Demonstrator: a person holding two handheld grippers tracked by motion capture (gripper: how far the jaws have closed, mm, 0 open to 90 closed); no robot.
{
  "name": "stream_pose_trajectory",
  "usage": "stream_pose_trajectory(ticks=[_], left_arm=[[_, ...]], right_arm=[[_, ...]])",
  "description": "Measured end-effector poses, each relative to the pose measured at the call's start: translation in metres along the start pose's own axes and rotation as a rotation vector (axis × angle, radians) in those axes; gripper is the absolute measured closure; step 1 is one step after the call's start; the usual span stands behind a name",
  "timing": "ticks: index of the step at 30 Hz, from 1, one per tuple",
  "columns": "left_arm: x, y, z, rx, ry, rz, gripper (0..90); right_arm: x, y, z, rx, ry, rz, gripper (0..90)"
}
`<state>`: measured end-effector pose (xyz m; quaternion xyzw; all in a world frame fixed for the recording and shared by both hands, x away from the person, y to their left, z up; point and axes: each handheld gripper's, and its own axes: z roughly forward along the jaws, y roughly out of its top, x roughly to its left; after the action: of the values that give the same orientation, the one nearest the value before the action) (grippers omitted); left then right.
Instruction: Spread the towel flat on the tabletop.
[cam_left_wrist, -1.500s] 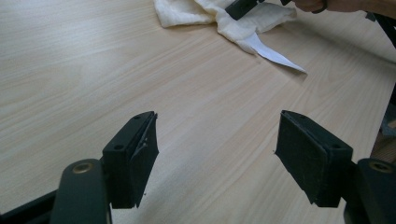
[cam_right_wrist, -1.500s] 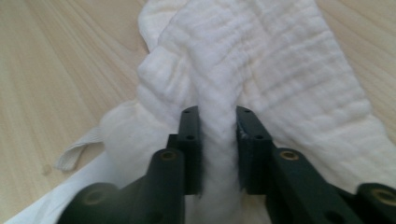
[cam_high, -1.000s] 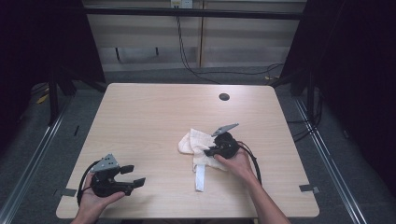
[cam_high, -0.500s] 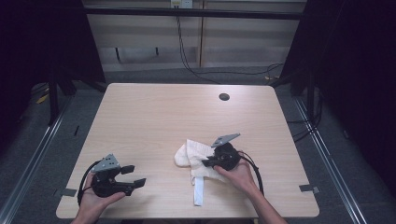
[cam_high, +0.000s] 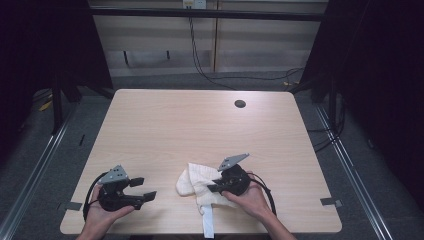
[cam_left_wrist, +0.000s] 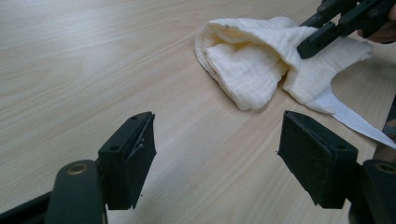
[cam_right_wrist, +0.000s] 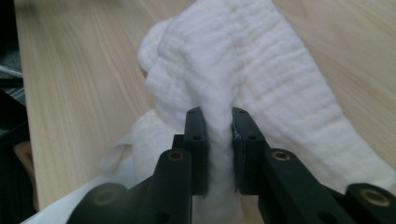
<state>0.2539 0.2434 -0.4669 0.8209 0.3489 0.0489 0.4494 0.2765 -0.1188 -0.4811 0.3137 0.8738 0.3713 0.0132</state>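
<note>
A crumpled white cloth (cam_high: 196, 181) (cam_left_wrist: 252, 70) (cam_right_wrist: 233, 60) lies on the wooden table (cam_high: 200, 125) near the front edge. My right gripper (cam_high: 214, 186) (cam_right_wrist: 217, 116) comes at it from the right, and a fold of the cloth stands pinched between its pads. Its jaws have just been opening a little, with the cloth still between them. In the left gripper view the right gripper (cam_left_wrist: 317, 39) bites the cloth's upper fold. My left gripper (cam_high: 144, 188) (cam_left_wrist: 217, 154) rests at the front left, open and holding nothing, pointing toward the cloth.
A white strip (cam_high: 207, 222) of the cloth runs over the table's front edge. A dark round hole (cam_high: 240, 104) sits at the back right of the tabletop. Metal frame rails and cables run along the floor around the table.
My right gripper has pulled the cloth toward the front edge and slightly left. The cloth's strip now reaches over the edge. The left gripper has stayed put.
</note>
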Motion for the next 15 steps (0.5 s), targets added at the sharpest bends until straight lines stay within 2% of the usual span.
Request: stream_pose_trajectory(ticks=[2,4,6,8,11,13,15], left_arm=[[0.0,0.0,-0.001,-0.002,0.001,0.003,26.7],[0.0,0.0,-0.001,-0.003,0.001,0.002,26.8],[0.0,0.0,-0.001,-0.003,0.0,0.002,26.7],[0.001,-0.001,-0.001,-0.002,-0.002,0.0,26.8],[0.001,-0.001,-0.001,-0.003,0.001,0.001,26.7],[0.001,-0.001,-0.001,-0.002,0.002,-0.001,26.7],[0.001,0.0,-0.001,-0.003,0.002,-0.001,26.7]], right_arm=[[0.0,-0.003,0.004,0.013,-0.017,-0.011,70.4],[0.0,-0.005,0.005,0.012,-0.014,-0.018,62.6],[0.002,-0.003,0.001,-0.012,-0.037,-0.023,51.0],[0.005,0.0,-0.005,-0.044,-0.049,-0.023,46.9],[0.015,0.004,-0.014,-0.082,-0.06,-0.042,46.9],[0.024,0.005,-0.014,-0.072,-0.027,-0.068,52.8],[0.035,0.003,-0.009,-0.044,0.029,-0.101,60.5]])
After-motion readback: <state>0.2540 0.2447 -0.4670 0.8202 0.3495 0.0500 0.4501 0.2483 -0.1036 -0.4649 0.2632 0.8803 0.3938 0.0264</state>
